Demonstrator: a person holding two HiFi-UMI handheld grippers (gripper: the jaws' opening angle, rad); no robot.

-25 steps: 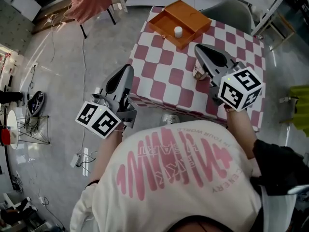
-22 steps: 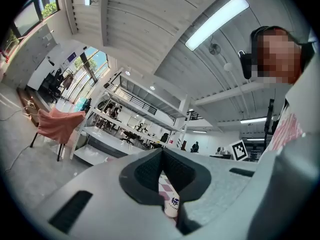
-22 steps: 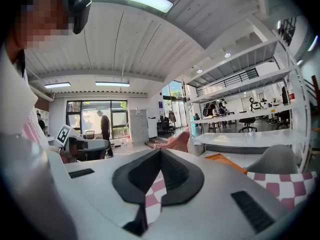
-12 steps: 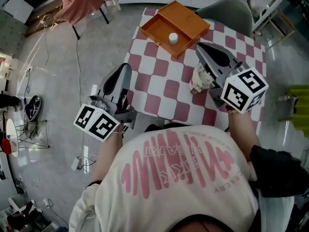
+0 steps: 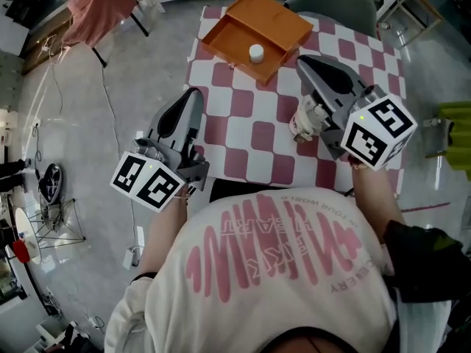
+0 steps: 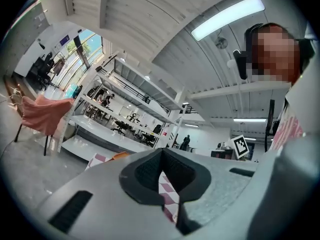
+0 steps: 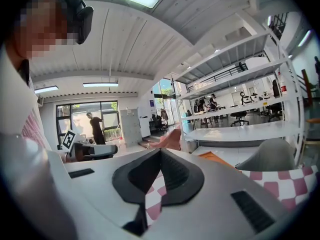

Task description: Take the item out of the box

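An open orange box (image 5: 254, 26) sits at the far left corner of the red-and-white checkered table (image 5: 254, 134), with a small white round item (image 5: 256, 51) inside it. My left gripper (image 5: 193, 95) hangs beside the table's left edge, short of the box; its jaws are shut and empty in the left gripper view (image 6: 161, 153). My right gripper (image 5: 304, 62) is over the table to the right of the box, also shut and empty (image 7: 160, 152). The box's edge (image 7: 220, 159) shows just past the right jaws.
A small pale jar-like object (image 5: 304, 121) stands on the table right under my right gripper's body. A grey chair (image 5: 331, 2) is at the table's far side. A pink cloth over a chair (image 5: 103, 6) stands on the floor at far left.
The person has stepped closer to the table. Both grippers have come forward a little, the right one further over the table, and both jaws stay shut.
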